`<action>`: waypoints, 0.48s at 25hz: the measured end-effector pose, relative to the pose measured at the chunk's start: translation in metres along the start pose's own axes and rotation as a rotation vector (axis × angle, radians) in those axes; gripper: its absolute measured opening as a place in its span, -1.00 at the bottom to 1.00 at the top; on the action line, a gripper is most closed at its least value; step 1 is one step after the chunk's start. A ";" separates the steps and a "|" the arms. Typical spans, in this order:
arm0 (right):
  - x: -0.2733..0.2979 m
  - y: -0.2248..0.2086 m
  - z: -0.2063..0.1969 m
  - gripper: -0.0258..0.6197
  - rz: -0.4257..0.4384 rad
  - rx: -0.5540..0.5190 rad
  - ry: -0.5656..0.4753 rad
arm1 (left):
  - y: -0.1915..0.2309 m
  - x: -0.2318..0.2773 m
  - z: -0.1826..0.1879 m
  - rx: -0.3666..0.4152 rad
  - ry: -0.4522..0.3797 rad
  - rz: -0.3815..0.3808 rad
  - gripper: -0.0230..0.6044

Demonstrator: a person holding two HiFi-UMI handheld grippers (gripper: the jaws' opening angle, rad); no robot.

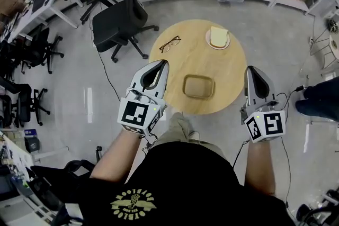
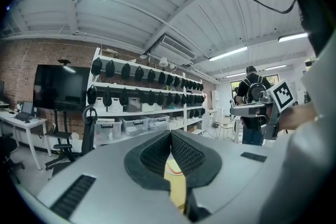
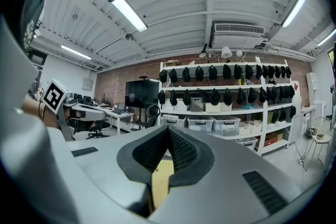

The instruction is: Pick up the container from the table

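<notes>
Left gripper (image 1: 163,65) and right gripper (image 1: 249,70) are clenched, nothing grasped, held at opposite edges of the round wooden table (image 1: 175,69). Shallow yellow container (image 1: 198,86) is seen on the table's near half, untouched. Risk judged: if jaws aren't opened, container gets shoved off the table, not gripped.

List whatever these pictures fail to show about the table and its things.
- Container: missing from both gripper views; the shut left tongs and right tongs block it.
- Item on the plate: head view, too small to identify.
- Table base: head view, hidden under its own top.
</notes>
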State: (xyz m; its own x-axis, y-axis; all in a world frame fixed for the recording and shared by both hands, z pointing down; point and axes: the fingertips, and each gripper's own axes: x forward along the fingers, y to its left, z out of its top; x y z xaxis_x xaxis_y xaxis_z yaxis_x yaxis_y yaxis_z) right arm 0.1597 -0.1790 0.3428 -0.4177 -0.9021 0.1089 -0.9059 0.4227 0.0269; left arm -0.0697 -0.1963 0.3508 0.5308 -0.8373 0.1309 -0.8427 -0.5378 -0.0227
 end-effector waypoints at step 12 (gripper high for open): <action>0.036 -0.016 -0.042 -0.80 -0.019 0.078 0.123 | 0.006 0.045 -0.037 -0.074 0.078 -0.057 -0.87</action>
State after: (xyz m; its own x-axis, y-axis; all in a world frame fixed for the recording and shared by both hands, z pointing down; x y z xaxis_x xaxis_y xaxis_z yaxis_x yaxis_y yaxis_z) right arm 0.1618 -0.2146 0.3882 -0.3927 -0.8903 0.2305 -0.9184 0.3930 -0.0464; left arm -0.0541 -0.2335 0.3928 0.5716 -0.7941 0.2065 -0.8174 -0.5729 0.0596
